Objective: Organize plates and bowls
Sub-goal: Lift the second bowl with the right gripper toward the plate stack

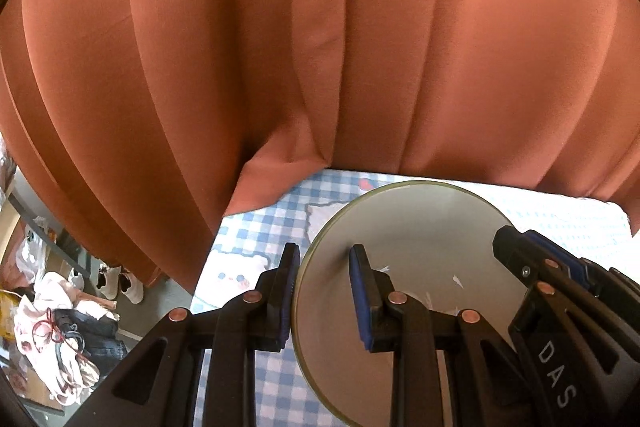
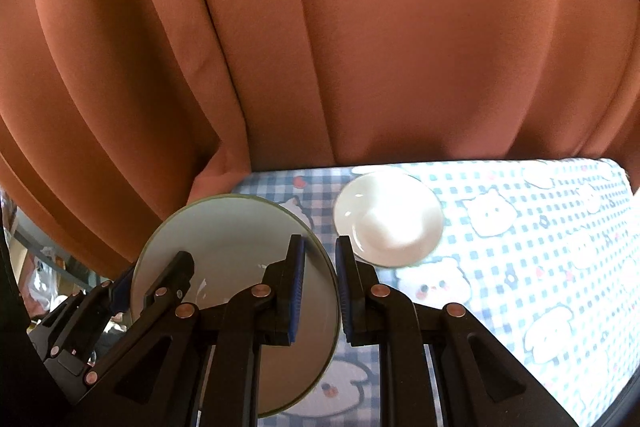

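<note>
Checked tablecloth (image 2: 520, 227), curtain (image 2: 320, 47) behind. We straddle the grey plate (image 2: 224, 259) rim with both grippers (image 1: 324, 291) (image 2: 320, 287), jaws part-open, unclamped; presumably carrying toward white plate (image 2: 388, 219), centre-right.

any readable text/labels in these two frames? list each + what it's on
"DAS" – light letters on the black body of the right hand-held gripper, read in the left wrist view at the lower right.

Nothing else is readable: the green-rimmed plate, the small white plate and the checked tablecloth carry only patterns or cartoon figures, no words.
</note>
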A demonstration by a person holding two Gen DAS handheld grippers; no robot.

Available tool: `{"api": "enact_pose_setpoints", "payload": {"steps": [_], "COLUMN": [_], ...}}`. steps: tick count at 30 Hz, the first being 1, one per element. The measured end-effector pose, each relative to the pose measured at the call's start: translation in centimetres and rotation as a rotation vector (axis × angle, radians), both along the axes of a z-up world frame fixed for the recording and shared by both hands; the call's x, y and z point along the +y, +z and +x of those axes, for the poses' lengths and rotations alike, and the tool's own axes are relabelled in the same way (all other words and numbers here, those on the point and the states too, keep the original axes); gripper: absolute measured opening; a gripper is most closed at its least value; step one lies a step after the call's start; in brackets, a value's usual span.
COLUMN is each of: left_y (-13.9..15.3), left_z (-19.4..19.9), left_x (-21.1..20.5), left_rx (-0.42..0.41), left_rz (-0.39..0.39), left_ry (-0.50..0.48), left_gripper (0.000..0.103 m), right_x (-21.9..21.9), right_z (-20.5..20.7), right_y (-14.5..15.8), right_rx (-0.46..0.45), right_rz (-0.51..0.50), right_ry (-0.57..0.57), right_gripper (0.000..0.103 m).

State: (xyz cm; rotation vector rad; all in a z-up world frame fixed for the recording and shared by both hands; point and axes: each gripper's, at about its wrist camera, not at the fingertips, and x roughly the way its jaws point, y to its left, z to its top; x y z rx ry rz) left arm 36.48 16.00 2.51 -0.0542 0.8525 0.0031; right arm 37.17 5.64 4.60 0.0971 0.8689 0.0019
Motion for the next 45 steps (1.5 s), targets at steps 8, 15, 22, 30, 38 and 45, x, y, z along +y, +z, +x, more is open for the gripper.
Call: {"api": "enact_pose_setpoints", "payload": {"steps": [8,15,22,30,38,45], "left_y": [0.2,0.5,0.4,0.3,0.9,1.3], "left_z": [-3.4,-6.6,-8.9,-10.7,-12.7,-14.8], "left_x": [-1.8,-4.5,-8.0,-12.9,-17.4,-21.1], "left_rx": [0.001,-0.015,0.005,0.032,0.024,0.01], "left_rz": [-0.001,0.023,0.026,0.021,0.025,0.021], "left_ry": [-0.019,-0.007,0.02,0.024,0.017,0.013], "left_gripper": [0.024,0.024,0.024,0.024,0.024,0.024], "right_x": [-1.7,-3.9,-7.4,-12.3,-17.3,-21.1], "right_z": [-4.2,-7.4,-9.4,-11.1,-13.3,-15.5], "right_y": [0.7,1.0,0.5,0.1,0.9,1.4], "right_rx": [0.005,-0.004,0.011,0.036,0.032,0.012], "right_rz": [-0.002,-0.002,0.017,0.013,0.014,0.021], "right_ry": [-0.033,-0.015,0.016,0.031,0.025,0.023], "right_gripper": [0.019,0.019,0.019,0.019,0.019,0.019]}}
